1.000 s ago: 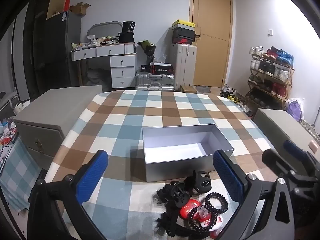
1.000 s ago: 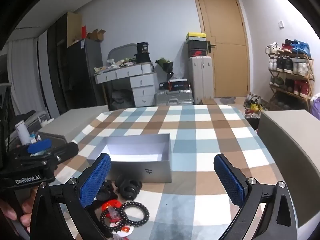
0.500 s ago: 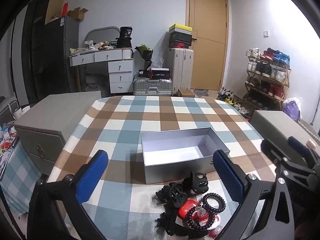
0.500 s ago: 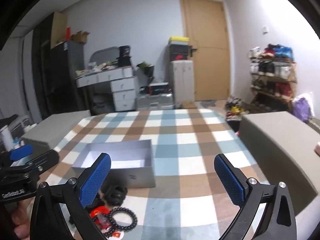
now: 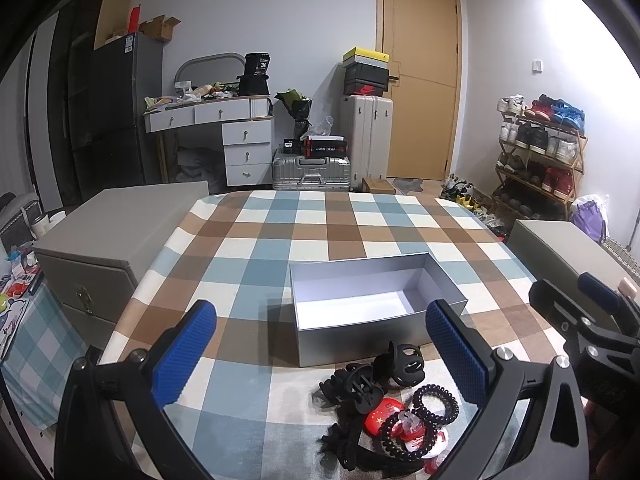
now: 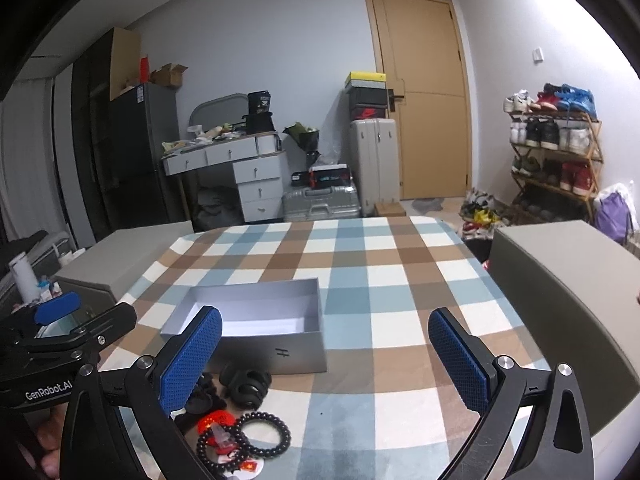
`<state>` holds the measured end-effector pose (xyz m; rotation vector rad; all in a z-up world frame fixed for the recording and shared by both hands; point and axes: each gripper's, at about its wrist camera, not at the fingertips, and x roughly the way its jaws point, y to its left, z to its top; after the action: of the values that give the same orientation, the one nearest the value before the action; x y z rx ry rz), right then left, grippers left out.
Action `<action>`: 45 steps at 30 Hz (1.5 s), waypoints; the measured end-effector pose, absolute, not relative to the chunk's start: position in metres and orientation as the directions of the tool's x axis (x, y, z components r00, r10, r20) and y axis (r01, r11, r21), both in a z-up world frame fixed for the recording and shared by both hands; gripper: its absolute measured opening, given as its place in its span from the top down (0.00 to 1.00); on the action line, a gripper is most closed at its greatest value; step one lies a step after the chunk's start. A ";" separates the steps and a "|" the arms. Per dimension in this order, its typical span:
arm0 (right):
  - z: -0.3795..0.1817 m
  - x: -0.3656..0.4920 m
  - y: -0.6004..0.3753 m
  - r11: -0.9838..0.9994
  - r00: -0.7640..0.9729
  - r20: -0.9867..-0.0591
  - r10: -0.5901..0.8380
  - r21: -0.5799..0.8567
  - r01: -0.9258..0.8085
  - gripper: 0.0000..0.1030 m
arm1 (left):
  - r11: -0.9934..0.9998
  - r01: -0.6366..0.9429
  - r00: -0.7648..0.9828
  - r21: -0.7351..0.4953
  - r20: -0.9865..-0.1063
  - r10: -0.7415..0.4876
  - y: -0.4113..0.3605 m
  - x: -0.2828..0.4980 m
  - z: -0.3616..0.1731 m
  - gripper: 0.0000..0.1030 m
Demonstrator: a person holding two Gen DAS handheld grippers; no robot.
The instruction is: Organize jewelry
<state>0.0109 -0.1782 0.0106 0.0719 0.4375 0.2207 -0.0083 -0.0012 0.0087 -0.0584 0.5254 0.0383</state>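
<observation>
Blue ribbed pads line the fingers of both grippers, and each pair stands wide apart with nothing between them. The left gripper point(image 5: 320, 356) hangs over the near edge of the table, its fingers framing a heap of hair accessories; the right gripper point(image 6: 324, 356) hangs beside it, further right, above bare tablecloth. Each gripper shows at the edge of the other's view, apart from it.

Nearest the cameras lies the heap itself. Black coiled hair ties point(image 5: 435, 403) overlap small red items point(image 5: 380, 420) whose exact kind is too small to tell. Just behind these lie two black claw clips point(image 5: 362, 386), one beside the other, and the rounder clip point(image 6: 246, 386) sits just in front of the box's near wall. Whether it touches the wall cannot be told.

Beyond the heap stands a grey open box point(image 5: 360, 340), rectangular, its pale inside holding nothing, set slightly askew on the checked tablecloth point(image 5: 280, 240) of blue, brown and cream squares.

Grey cabinets flank the table: one on the left point(image 5: 112, 232), one on the right point(image 6: 560, 280).

Further back, along the far wall, stand a white desk with drawers point(image 5: 244, 140), a silver suitcase lying flat point(image 5: 312, 172), an upright pale suitcase point(image 5: 370, 136) topped with shoeboxes, and a wooden door point(image 5: 420, 80). A shoe rack point(image 5: 540, 152) fills the right wall.
</observation>
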 end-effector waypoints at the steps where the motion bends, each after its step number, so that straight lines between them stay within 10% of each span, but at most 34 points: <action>1: 0.010 0.011 -0.178 0.973 0.881 -0.415 0.229 0.117 -0.198 0.00 | 0.998 -0.053 0.864 -0.045 -0.503 0.023 -0.001 -0.008 0.008 0.01; 45: 0.007 0.009 -0.181 0.969 0.865 -0.436 0.246 0.126 -0.212 0.00 | 0.999 -0.039 0.850 -0.029 -0.527 0.018 -0.003 -0.008 -0.003 0.01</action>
<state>0.0087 -0.1805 0.0067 0.0752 0.4668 0.2401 -0.0077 -0.0031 -0.0026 -0.0395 0.5543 0.0301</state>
